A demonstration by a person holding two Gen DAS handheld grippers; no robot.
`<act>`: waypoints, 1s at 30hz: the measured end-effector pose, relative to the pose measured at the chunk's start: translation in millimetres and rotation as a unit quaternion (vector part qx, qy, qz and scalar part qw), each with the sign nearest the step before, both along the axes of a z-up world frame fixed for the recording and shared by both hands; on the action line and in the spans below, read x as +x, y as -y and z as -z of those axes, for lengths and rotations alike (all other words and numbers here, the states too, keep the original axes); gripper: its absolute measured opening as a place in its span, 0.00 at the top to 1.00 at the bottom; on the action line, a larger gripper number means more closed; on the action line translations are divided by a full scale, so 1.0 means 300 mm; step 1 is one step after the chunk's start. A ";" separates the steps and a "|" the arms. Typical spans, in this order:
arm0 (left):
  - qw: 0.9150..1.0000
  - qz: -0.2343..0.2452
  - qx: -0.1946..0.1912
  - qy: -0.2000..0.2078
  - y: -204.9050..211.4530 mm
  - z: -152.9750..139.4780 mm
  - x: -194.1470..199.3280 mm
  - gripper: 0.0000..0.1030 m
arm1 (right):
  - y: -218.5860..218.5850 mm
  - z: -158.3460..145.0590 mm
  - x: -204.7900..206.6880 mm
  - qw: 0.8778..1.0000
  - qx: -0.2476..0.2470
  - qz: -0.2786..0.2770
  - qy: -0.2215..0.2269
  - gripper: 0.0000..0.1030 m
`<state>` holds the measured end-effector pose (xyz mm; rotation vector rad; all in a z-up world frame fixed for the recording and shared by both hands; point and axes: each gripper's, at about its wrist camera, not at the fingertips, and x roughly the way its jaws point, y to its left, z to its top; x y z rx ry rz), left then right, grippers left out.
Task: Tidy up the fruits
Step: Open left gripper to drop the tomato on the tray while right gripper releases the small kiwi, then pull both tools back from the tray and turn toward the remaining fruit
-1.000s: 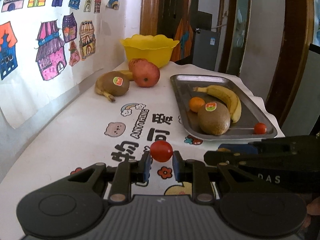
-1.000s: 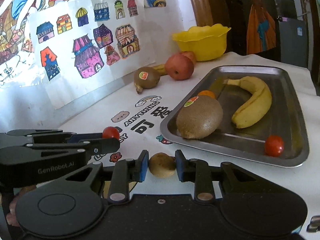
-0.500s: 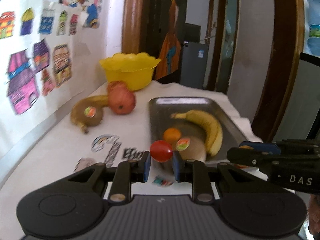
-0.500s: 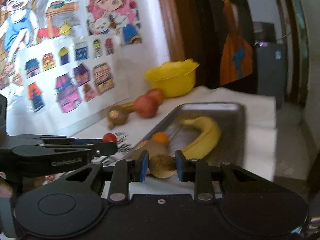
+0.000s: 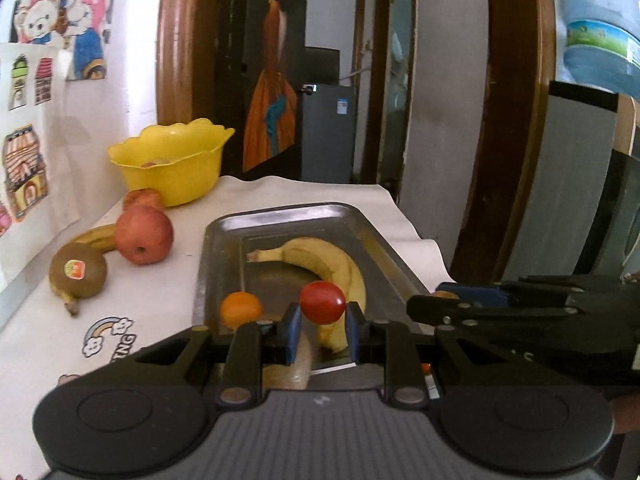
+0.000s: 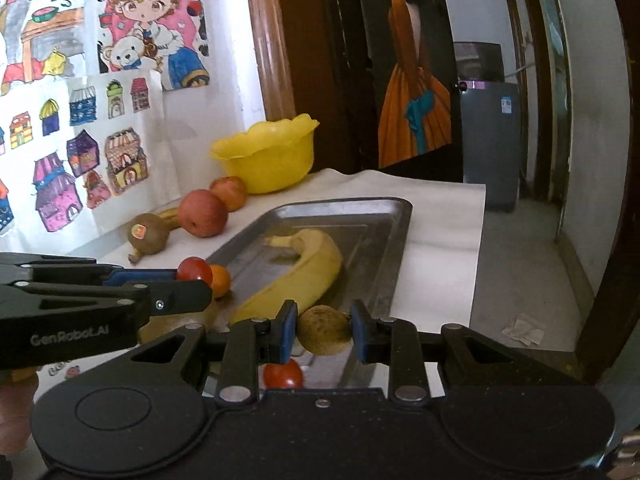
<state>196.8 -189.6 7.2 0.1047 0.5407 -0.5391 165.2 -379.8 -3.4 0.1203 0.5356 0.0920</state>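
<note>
**Both grippers carry small fruit over the metal tray**

Since a second ago both grippers have swung away from the printed tablecloth toward the tray, so the doorway now fills the background where wall drawings did. The left gripper (image 5: 322,330) is clamped on a cherry tomato (image 5: 322,302), pinched between its blue pads above the near part of the metal tray (image 5: 224,236). The right gripper (image 6: 323,334) is closed on a small brown round fruit (image 6: 324,330), held just beside the tray's near right rim.

In the tray lie a banana (image 5: 328,264) along the middle, a small orange (image 5: 241,309) at its near left, a second cherry tomato (image 6: 282,374) at the near end, and a kiwi partly hidden behind the left gripper. The far half of the tray is bare metal, and its right edge runs close to the table's edge, where the white cloth (image 6: 440,216) drops to the floor.

Left of the tray, on the cloth, sit a stickered kiwi (image 5: 78,270), a second banana behind it, two apples (image 5: 143,234) and a yellow bowl (image 5: 172,168) by the wall.

Both grippers point forward and downward, side by side, the left one's fingers reaching across the right wrist view.
</note>
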 end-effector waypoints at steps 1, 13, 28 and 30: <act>1.000 0.002 0.001 -0.001 0.005 0.004 0.002 0.75 | 0.002 0.005 0.008 1.000 0.000 0.000 -0.002 0.71; 1.000 0.007 0.008 -0.015 0.037 0.045 0.029 0.75 | 0.010 0.036 0.052 1.000 0.001 -0.010 -0.013 0.71; 1.000 0.009 0.003 -0.015 0.034 0.038 0.025 0.65 | 0.010 0.019 0.041 1.000 0.007 -0.003 -0.010 0.50; 1.000 0.005 -0.005 -0.007 0.022 0.023 0.011 0.52 | 0.013 0.003 0.023 1.000 0.008 0.004 -0.004 0.43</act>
